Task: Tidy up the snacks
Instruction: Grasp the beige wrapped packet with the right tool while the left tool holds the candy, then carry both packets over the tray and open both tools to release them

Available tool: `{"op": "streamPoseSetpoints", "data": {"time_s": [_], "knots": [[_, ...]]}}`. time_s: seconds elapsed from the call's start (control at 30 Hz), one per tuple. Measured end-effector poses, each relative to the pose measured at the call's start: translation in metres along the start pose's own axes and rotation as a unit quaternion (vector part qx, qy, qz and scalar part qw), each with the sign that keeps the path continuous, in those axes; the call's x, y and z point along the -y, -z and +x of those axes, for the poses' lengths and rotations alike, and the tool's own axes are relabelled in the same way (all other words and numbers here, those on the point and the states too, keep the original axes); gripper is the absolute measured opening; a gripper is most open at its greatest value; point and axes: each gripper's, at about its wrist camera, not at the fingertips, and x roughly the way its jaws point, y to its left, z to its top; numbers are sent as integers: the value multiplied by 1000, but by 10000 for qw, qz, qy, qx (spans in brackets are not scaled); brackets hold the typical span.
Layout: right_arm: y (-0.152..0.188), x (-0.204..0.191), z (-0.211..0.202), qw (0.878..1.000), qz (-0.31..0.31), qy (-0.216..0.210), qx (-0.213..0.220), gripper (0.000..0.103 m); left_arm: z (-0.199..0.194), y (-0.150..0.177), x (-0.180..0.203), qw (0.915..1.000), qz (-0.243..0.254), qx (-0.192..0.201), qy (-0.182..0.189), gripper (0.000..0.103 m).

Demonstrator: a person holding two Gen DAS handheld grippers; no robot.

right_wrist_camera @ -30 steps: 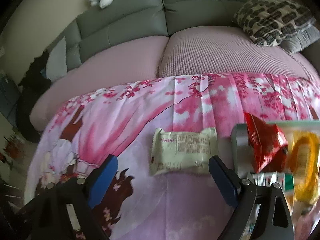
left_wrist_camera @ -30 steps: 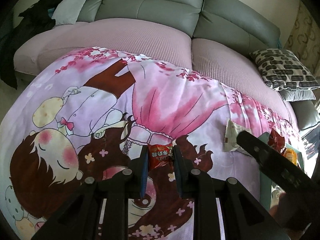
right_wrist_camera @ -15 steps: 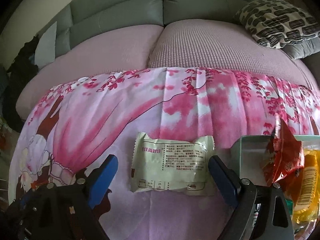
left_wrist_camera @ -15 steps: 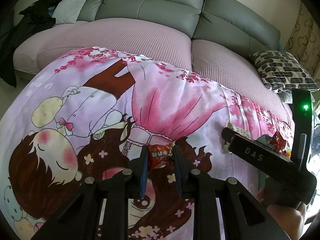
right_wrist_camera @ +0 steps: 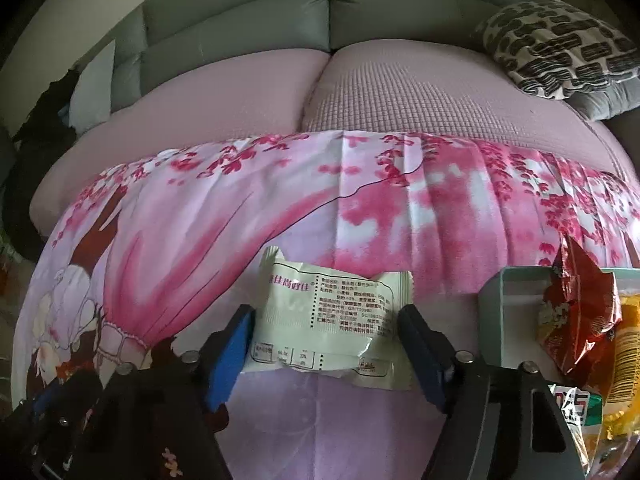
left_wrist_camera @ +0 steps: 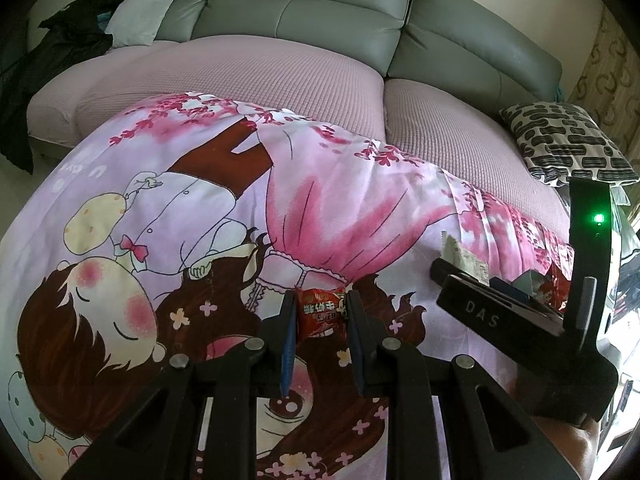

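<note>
Across the whole foreground spreads a pink and lilac cartoon-printed cloth (left_wrist_camera: 340,216) with a sleeping girl and blossom branches, draped over a surface whose own edges it hides; its far edge meets the mauve textured seat cushions of a grey leather sofa (left_wrist_camera: 304,4). A black-and-white patterned cushion (left_wrist_camera: 568,142) lies at the sofa's right end, and dark clothing (left_wrist_camera: 48,60) is heaped at the left end, too dim to make out further.

Near the cloth's right edge stands a pale grey-green open box (right_wrist_camera: 516,304), cut off by the frame and partly covered by a crinkled red foil snack bag (right_wrist_camera: 576,320) and a yellow packet (right_wrist_camera: 628,344) inside it; their print is too blurred to read. A green and white wrapper below them shows only large digits, partly hidden.

Just left of the box lies a white pillow-shaped snack packet (right_wrist_camera: 332,324), printed face up with red characters and a block of small black text that cannot be read. The right gripper (right_wrist_camera: 328,344) has just been closing, its blue-padded jaws bracketing the packet's two short ends, with no clear press visible. Seen from the left wrist, that tool's black body bears the letters "DAS" and a green light.

Toward the cloth's near edge, the left gripper (left_wrist_camera: 322,320) pinches a small red snack packet (left_wrist_camera: 320,312) with white characters; its lower half is hidden between the jaws.
</note>
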Motion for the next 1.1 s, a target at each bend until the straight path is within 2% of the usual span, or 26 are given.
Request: {"op": "streamPoseSetpoints", "data": {"time_s": [0.1, 0.23, 0.43, 0.67, 0.9, 1.1], "knots": [[0, 1, -4, 10000, -1, 69, 53, 62, -1, 0, 0, 10000, -9, 5, -12, 24], [2, 3, -16, 9999, 1, -21, 125, 58, -3, 0, 1, 10000, 17, 22, -19, 24], [16, 8, -39, 9995, 84, -168, 252, 56, -11, -1, 2, 9999, 45, 89, -39, 24], [30, 13, -84, 9974, 180, -407, 567, 56, -21, 1, 11, 9997, 128, 183, -51, 24], [36, 23, -131, 9941, 376, -443, 913, 56, -35, 2, 23, 9991, 253, 327, -75, 24], [49, 41, -157, 9915, 712, -274, 1052, 56, -48, 2, 38, 9981, 411, 463, -65, 24]]}}
